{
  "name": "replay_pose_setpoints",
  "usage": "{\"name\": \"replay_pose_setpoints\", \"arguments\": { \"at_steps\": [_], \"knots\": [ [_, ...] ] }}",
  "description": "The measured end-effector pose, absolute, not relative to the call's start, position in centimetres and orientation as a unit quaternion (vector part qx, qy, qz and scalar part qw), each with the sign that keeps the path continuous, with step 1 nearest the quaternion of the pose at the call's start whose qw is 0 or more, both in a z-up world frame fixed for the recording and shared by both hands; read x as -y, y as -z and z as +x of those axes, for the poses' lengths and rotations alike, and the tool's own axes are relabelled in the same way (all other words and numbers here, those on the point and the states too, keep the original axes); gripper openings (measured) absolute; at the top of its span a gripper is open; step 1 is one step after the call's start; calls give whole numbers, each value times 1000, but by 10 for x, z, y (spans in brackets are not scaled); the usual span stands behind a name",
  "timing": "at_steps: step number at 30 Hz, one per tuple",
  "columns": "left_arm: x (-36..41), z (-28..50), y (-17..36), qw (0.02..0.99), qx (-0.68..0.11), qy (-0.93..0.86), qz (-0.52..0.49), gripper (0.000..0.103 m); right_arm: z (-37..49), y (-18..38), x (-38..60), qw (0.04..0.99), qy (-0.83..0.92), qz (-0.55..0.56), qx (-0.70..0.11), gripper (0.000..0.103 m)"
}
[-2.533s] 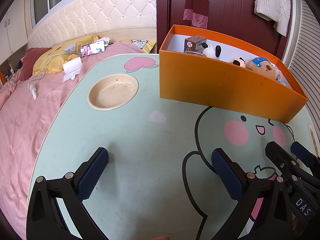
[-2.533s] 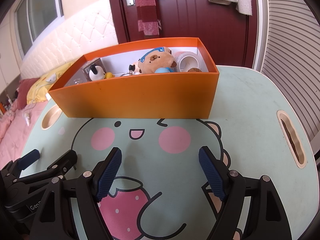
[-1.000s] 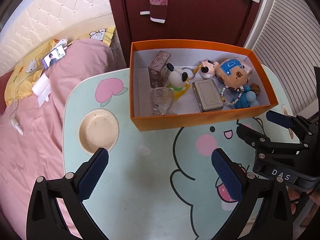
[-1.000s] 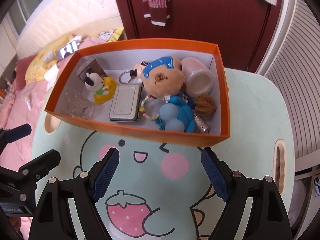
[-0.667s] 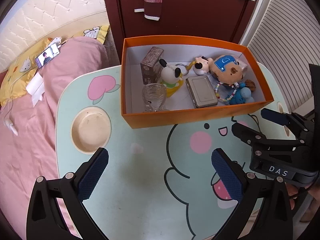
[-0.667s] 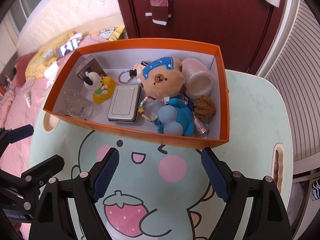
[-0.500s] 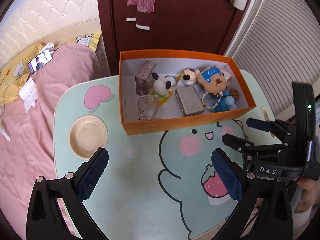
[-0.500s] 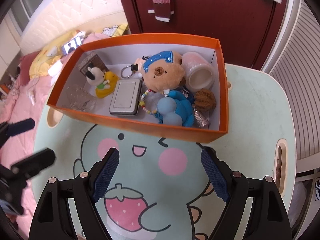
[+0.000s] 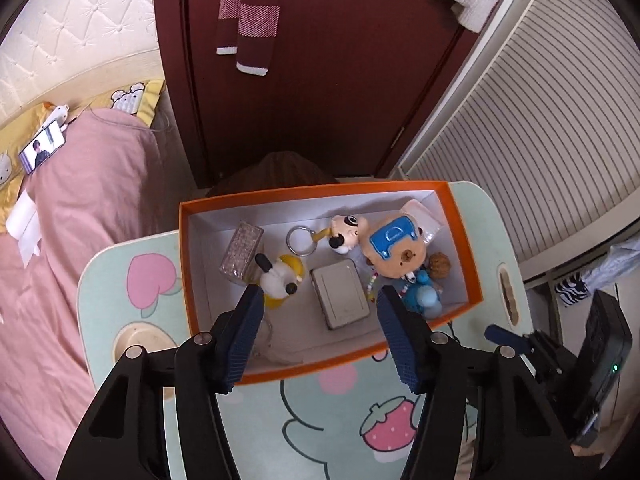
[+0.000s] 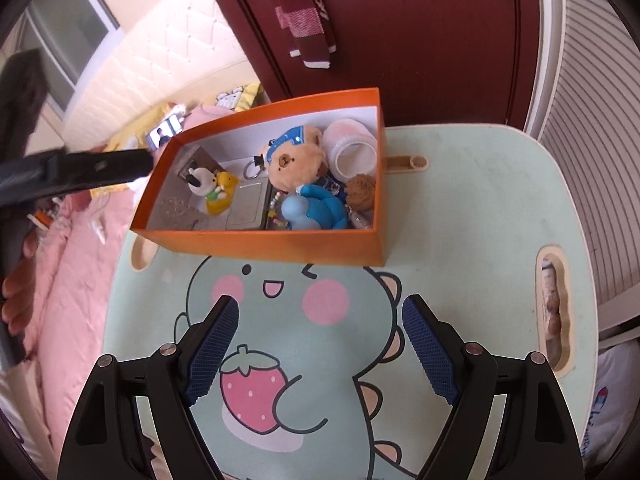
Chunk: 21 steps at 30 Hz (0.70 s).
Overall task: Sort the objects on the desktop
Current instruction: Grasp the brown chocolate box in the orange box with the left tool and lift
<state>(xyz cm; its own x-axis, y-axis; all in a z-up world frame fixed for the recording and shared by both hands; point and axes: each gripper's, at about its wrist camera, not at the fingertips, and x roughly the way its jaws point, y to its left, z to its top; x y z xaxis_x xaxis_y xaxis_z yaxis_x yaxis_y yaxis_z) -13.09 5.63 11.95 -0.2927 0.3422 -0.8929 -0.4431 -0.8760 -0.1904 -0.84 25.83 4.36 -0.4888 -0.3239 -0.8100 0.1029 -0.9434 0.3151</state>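
1. Left tongs [image 9: 320, 330] hang spread wide over the near part of the orange box [image 9: 456, 216], nothing between them.
2. Inside: grey tin [image 9: 340, 294] in the middle, bear plush [image 9: 394, 252] to its right, dog figure [image 9: 276, 278] on the left.
3. Box sits on the far side of the table [image 9: 120, 264].

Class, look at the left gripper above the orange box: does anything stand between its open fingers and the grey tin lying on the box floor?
Nothing visible does. The left gripper hangs open over the orange box, and the grey tin lies flat and uncovered; the bead string only lies beside it.
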Motion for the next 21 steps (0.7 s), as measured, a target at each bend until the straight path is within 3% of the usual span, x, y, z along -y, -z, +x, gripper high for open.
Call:
{"name": "replay_pose_setpoints", "arguments": {
  "at_steps": [6, 13, 15, 21],
  "knots": [
    [-73, -142, -104, 198, -114, -827, -513, 60, -4, -30, -266, 128, 845, 499, 142, 84],
    [-67, -168, -80, 159, -125, -819, -536, 56, -4, -27, -265, 127, 847, 495, 149, 84],
    [-65, -175, -74, 166, -110, -812, -549, 32, -4, -26, -264, 129, 847, 494, 150, 84],
    [-54, -170, -76, 174, -103, -807, -555, 30, -4, -23, -260, 131, 845, 497, 147, 84]
  ]
}}
